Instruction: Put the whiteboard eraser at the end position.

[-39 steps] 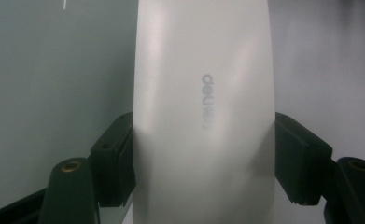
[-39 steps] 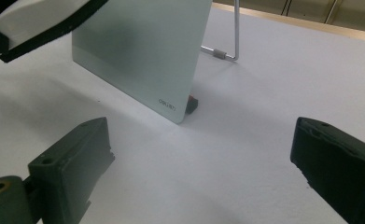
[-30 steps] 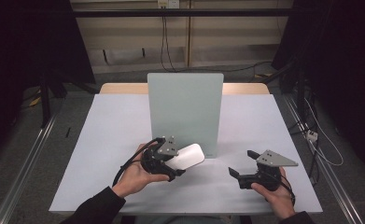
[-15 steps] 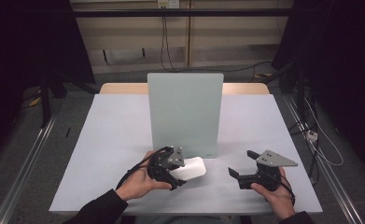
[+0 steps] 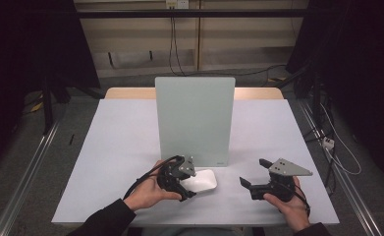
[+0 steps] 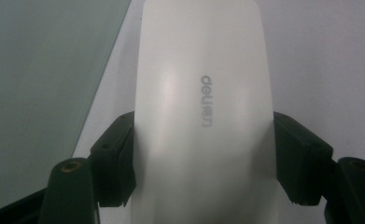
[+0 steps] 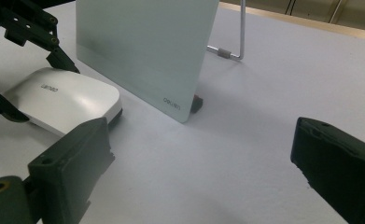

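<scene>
white mouse (image 5: 202, 180) lowered to table (image 5: 121, 147) | left claw (image 6: 203, 158) clamps it (logo visible)

A pale table (image 5: 121, 147) stands on a grey floor (image 5: 27, 162), before a beige wall (image 5: 140, 34) hung with cables (image 5: 174, 44).

White rounded mouse (image 5: 203, 180) (grey logo) flat on table; just before upright panel (image 5: 195, 120)

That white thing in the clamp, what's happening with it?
A person holds a two-jaw gripper in each hand at a table. The left gripper is shut on a white mouse that sits low on the table, just in front of an upright pale green board. The right gripper is open and holds nothing, resting off to the side.
</scene>
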Available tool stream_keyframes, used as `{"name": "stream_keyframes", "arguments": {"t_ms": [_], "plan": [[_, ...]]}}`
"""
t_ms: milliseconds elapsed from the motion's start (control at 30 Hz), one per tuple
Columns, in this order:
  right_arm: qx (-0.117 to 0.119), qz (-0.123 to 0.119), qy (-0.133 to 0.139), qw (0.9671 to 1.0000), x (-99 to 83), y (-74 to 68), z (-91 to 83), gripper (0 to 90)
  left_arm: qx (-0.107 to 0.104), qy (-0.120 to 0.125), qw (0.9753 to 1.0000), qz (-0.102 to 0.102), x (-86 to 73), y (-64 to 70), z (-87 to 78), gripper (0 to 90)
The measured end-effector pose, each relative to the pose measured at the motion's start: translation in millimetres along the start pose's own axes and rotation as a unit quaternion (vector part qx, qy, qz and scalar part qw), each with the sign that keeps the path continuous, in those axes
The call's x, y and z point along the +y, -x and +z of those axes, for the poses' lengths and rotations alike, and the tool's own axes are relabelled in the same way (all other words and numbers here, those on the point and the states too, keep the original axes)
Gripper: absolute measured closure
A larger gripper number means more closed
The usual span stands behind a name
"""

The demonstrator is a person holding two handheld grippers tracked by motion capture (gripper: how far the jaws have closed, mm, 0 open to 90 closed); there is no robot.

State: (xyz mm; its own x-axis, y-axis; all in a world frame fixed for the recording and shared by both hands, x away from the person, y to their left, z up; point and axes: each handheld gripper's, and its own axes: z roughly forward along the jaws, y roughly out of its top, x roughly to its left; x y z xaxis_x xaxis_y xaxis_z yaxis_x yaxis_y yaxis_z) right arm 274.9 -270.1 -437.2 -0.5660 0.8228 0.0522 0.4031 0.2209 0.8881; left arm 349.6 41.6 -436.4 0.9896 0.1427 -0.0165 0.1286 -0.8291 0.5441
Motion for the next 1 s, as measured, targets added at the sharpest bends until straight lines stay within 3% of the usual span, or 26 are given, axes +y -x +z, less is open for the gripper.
{"name": "stream_keyframes", "arguments": {"t_ms": [233, 567, 600, 633, 667, 833, 1000], "plan": [[0.002, -0.001, -0.001, 1.0000, 0.0, -0.1, 0.7, 4.6, -0.006, 0.014, 0.9997, -0.018, -3.3, -4.1, 1.1, 30.6], [0.001, -0.001, -0.001, 1.0000, -0.5, 0.6, 0.7, 4.6, -0.016, 0.014, 0.9989, -0.041, -7.5, -8.0, 1.8, 25.5], [0.001, -0.001, -0.001, 1.0000, -0.5, 0.6, 0.6, 4.7, 0.001, 0.004, 0.9993, -0.038, -6.8, -6.9, 0.6, 24.4], [0.002, -0.001, -0.001, 1.0000, -0.5, 0.6, 0.7, 4.6, 0.003, 0.005, 0.9992, -0.039, -6.9, -7.1, -0.1, 23.7], [0.002, -0.001, -0.002, 1.0000, -0.5, 0.7, 0.8, 4.6, -0.008, 0.023, 0.9986, -0.047, -7.8, -7.6, 0.9, 22.4], [0.002, 0.001, -0.001, 1.0000, -0.8, 1.0, 0.6, 4.6, 0.005, 0.046, 0.9974, -0.055, -6.3, -6.5, -3.8, 13.6], [0.000, 0.003, -0.001, 1.0000, -1.0, 1.8, 0.4, 4.6, -0.001, 0.067, 0.9961, -0.058, -5.8, -7.4, -9.2, 9.4]]}}
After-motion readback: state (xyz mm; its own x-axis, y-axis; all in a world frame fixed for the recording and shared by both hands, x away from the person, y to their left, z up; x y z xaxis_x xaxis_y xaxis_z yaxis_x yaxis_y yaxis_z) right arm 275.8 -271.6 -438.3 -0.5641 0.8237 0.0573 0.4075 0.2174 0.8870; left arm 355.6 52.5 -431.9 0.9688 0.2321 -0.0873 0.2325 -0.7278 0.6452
